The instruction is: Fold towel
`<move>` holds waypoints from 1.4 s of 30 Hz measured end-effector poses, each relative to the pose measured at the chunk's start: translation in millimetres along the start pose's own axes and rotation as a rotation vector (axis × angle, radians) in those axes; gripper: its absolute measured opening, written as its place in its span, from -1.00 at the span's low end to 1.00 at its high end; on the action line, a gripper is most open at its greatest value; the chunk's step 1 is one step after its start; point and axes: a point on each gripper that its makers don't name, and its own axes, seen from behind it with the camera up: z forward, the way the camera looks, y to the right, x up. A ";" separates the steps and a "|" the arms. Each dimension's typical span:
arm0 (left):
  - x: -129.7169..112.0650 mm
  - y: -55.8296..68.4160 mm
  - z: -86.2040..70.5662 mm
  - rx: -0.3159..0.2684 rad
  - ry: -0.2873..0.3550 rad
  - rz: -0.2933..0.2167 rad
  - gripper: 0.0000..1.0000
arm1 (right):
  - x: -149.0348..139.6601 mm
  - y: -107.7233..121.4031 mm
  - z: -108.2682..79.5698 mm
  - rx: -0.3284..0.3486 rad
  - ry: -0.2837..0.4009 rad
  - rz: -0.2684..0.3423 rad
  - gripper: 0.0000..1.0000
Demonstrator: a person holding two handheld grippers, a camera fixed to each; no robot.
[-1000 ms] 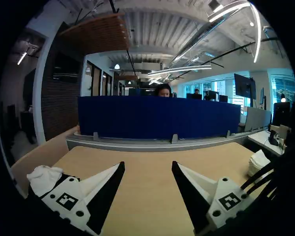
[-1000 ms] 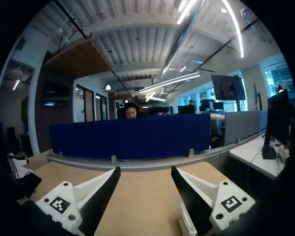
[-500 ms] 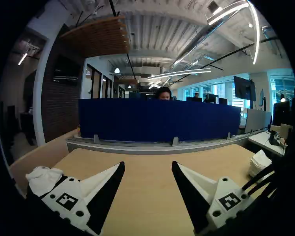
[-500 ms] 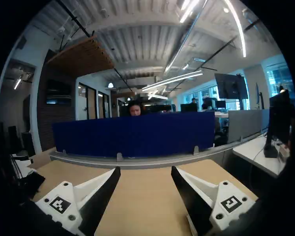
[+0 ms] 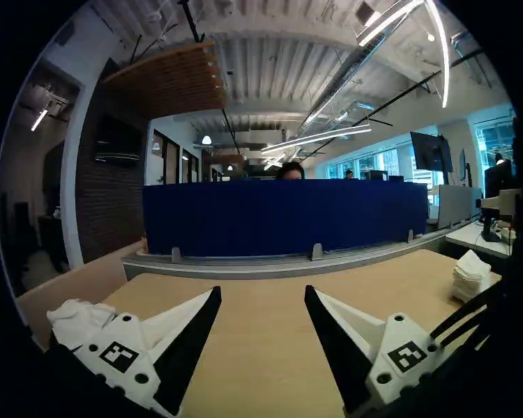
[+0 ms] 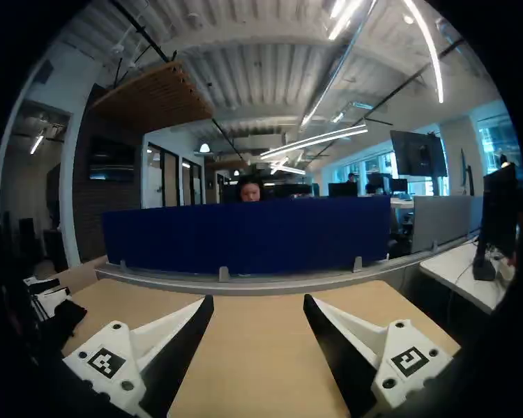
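My left gripper [image 5: 261,306] is open above the light wooden table [image 5: 261,334], nothing between its fingers. A crumpled white towel [image 5: 77,320] lies at the table's left edge, just behind the left finger. At the right edge sits a stack of folded white towels [image 5: 471,273], well apart from the gripper. In the right gripper view my right gripper [image 6: 258,313] is open over the bare wooden table [image 6: 261,348] and holds nothing.
A blue divider panel [image 5: 282,216] on a grey rail bounds the table's far side, and a person's head shows behind it. A neighbouring desk with a monitor [image 6: 495,223] stands to the right. Dark gear with cables [image 6: 45,313] lies at the left in the right gripper view.
Both views have shifted slightly: the divider sits a little lower and the folded stack has moved up and right in the left gripper view. Both grippers stay open.
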 end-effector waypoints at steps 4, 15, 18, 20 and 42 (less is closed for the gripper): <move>-9.8 -6.7 -0.2 0.019 0.011 0.001 0.76 | -2.6 -1.0 2.6 0.001 -0.002 -0.002 1.00; -40.0 -17.5 -4.9 0.040 0.030 0.035 0.76 | -10.2 -9.2 15.6 0.008 -0.013 -0.019 1.00; -46.8 -21.2 -6.3 0.044 0.037 0.038 0.76 | -13.2 -14.0 17.8 0.015 -0.012 -0.018 1.00; -51.9 -22.8 -7.1 0.044 0.041 0.038 0.76 | -16.3 -15.6 19.0 0.015 -0.010 -0.018 1.00; -111.6 -37.0 -5.1 0.067 0.039 0.001 0.76 | -30.2 -11.9 24.5 0.005 0.014 -0.046 1.00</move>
